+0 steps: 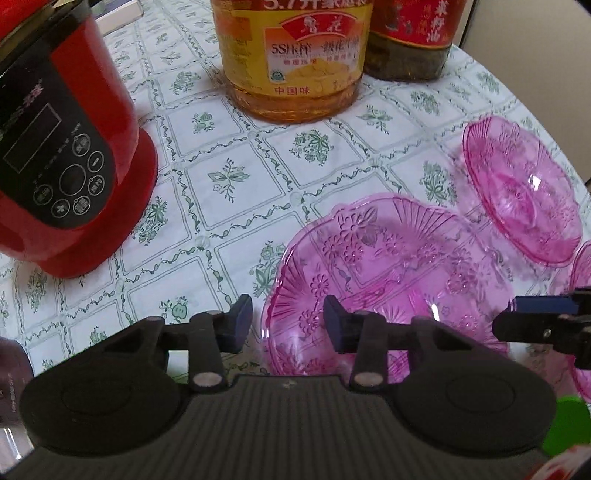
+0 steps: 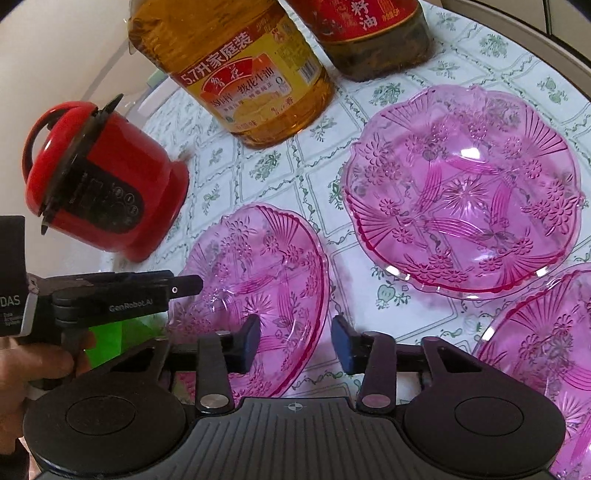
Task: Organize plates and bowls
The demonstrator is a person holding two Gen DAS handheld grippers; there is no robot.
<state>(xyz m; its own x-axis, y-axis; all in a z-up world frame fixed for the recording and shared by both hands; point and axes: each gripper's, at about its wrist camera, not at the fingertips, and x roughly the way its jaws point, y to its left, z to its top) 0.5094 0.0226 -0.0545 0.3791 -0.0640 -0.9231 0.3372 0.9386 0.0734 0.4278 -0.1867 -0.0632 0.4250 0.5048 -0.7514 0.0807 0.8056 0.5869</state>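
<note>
Three pink clear patterned plates lie on the tablecloth. The near-left plate [image 1: 388,280] [image 2: 258,280] sits under both grippers. My left gripper [image 1: 288,325] is open, its jaws straddling this plate's left rim, holding nothing. My right gripper [image 2: 295,341] is open over the plate's right rim, empty. A second plate [image 2: 461,192] [image 1: 521,192] lies farther right. A third plate [image 2: 546,354] is at the right edge. The left gripper also shows in the right wrist view [image 2: 184,286], and the right gripper in the left wrist view [image 1: 517,314].
A red electric cooker [image 1: 62,155] [image 2: 99,181] stands to the left. A yellow oil bottle [image 1: 295,55] [image 2: 243,74] and a red-labelled oil bottle [image 1: 410,37] [image 2: 373,33] stand at the back. The round table edge [image 2: 517,33] curves at the right.
</note>
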